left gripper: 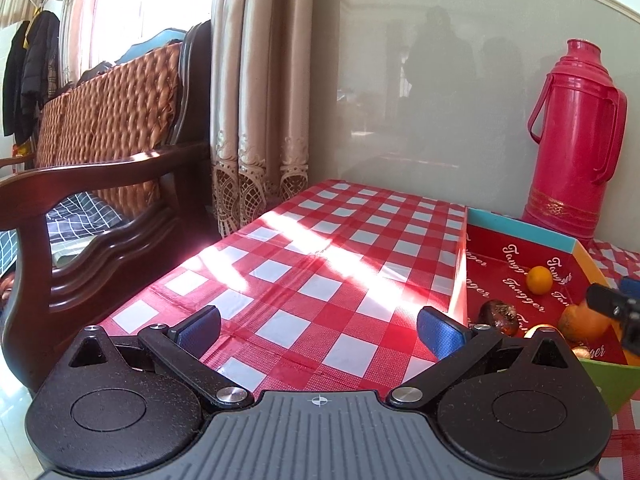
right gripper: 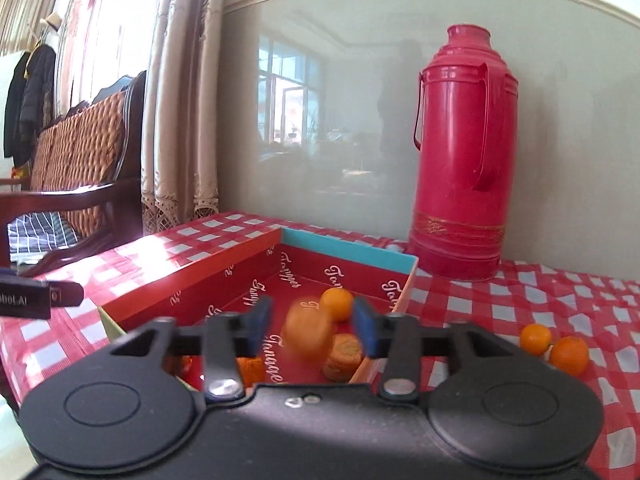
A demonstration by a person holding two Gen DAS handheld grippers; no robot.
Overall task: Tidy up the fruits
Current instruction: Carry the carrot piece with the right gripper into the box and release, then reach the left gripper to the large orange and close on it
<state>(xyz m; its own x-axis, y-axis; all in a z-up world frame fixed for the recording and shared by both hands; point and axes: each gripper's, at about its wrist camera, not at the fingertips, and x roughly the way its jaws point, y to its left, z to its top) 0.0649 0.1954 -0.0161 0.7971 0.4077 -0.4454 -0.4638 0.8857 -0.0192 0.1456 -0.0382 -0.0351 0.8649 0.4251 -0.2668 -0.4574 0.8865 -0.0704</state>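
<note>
A red box (right gripper: 192,280) printed with white lettering lies open on the checked tablecloth (left gripper: 320,264). My right gripper (right gripper: 313,326) hovers over the box, open. An orange (right gripper: 308,332), smeared by motion, is between its blue pads (right gripper: 366,328) with a gap on each side. Inside the box are another orange (right gripper: 337,304), a round brown cake-like piece (right gripper: 346,356) and a dark wrapped item (left gripper: 498,314). Two oranges (right gripper: 536,338) (right gripper: 569,355) lie on the cloth right of the box. My left gripper (left gripper: 319,328) is open and empty over the cloth, left of the box (left gripper: 520,228).
A tall red thermos (right gripper: 460,152) stands behind the box against the glossy wall. A dark wooden sofa with a woven back (left gripper: 108,128) is close to the table's left edge, with curtains (left gripper: 256,92) beyond it.
</note>
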